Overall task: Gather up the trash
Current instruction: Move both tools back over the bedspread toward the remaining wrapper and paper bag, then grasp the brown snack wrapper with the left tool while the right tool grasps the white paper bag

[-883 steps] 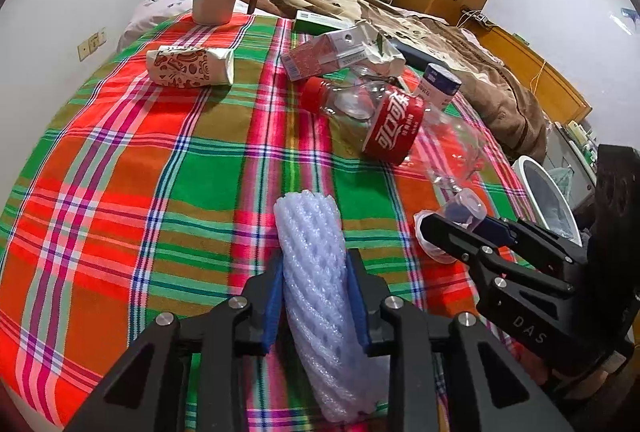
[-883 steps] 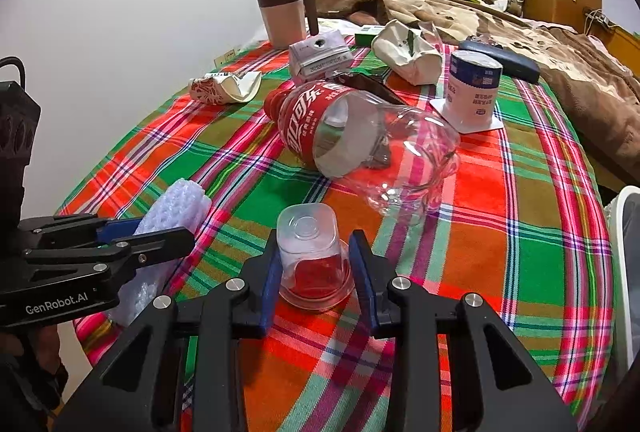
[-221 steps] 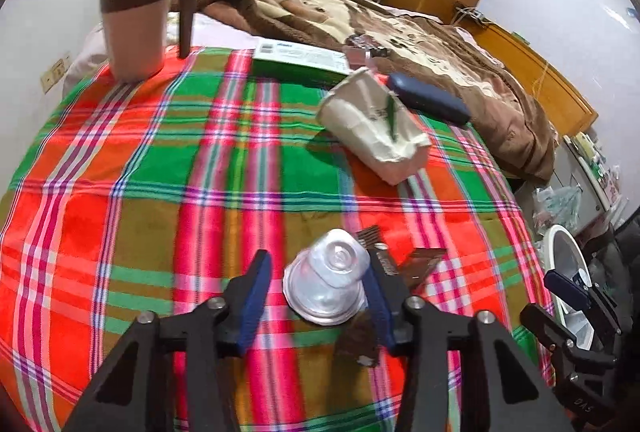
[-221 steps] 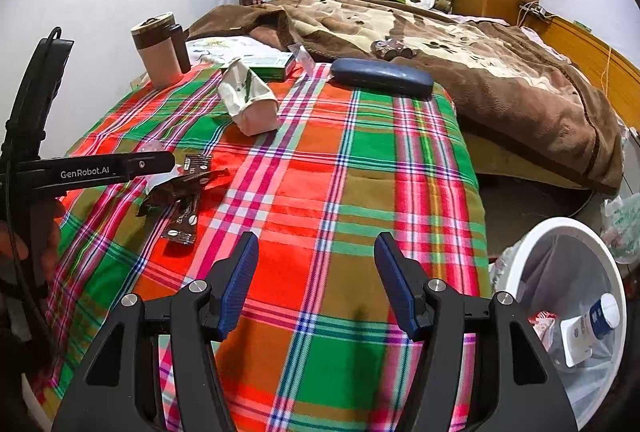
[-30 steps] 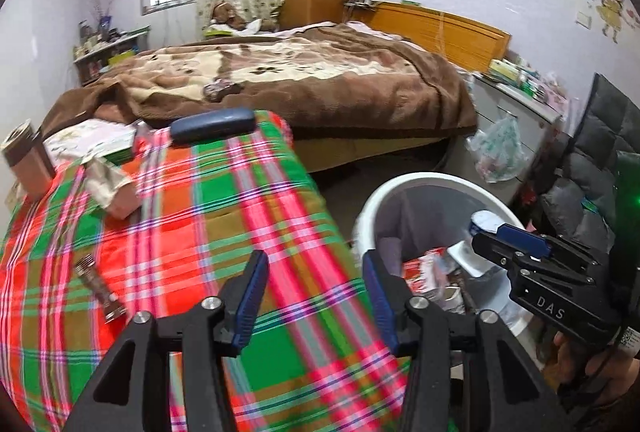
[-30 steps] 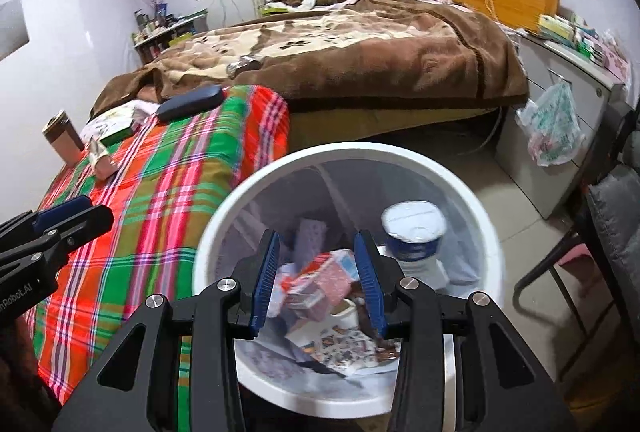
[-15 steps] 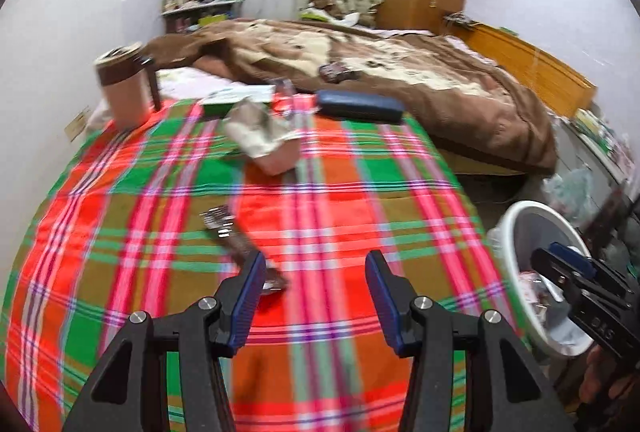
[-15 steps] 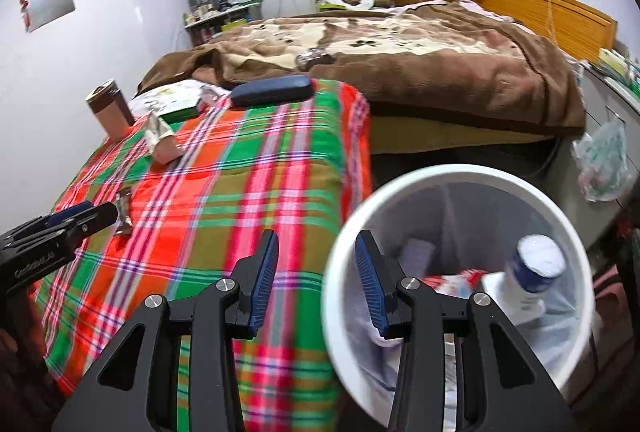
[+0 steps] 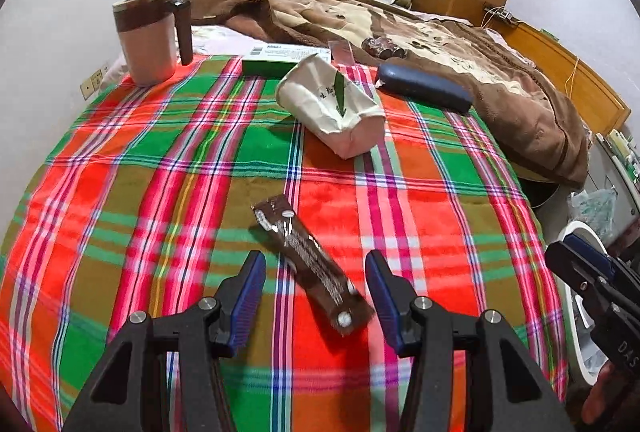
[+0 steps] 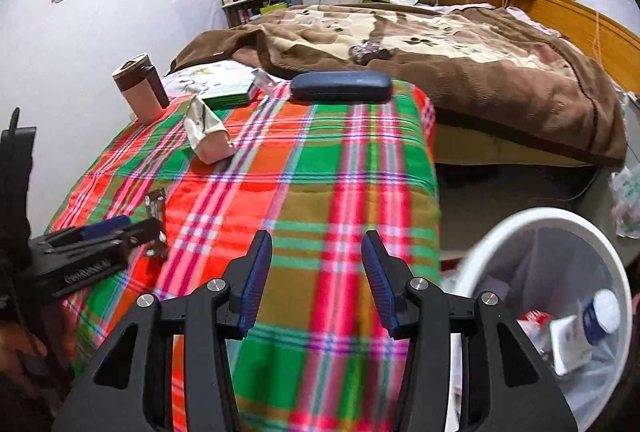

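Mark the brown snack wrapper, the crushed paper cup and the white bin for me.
Brown foil snack wrapper (image 9: 310,264), left wrist view, middle of its printed face.
Crushed white paper cup (image 9: 326,103), left wrist view, its dented side wall.
White round trash bin (image 10: 492,232), right wrist view, upper left rim.

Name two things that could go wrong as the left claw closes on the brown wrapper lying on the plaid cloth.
1. The brown wrapper lies flat and askew between the open left claw fingers, so they may slide over it or pinch the plaid cloth instead.
2. The white bin sits below the table edge; a loosely held wrapper could drop short.
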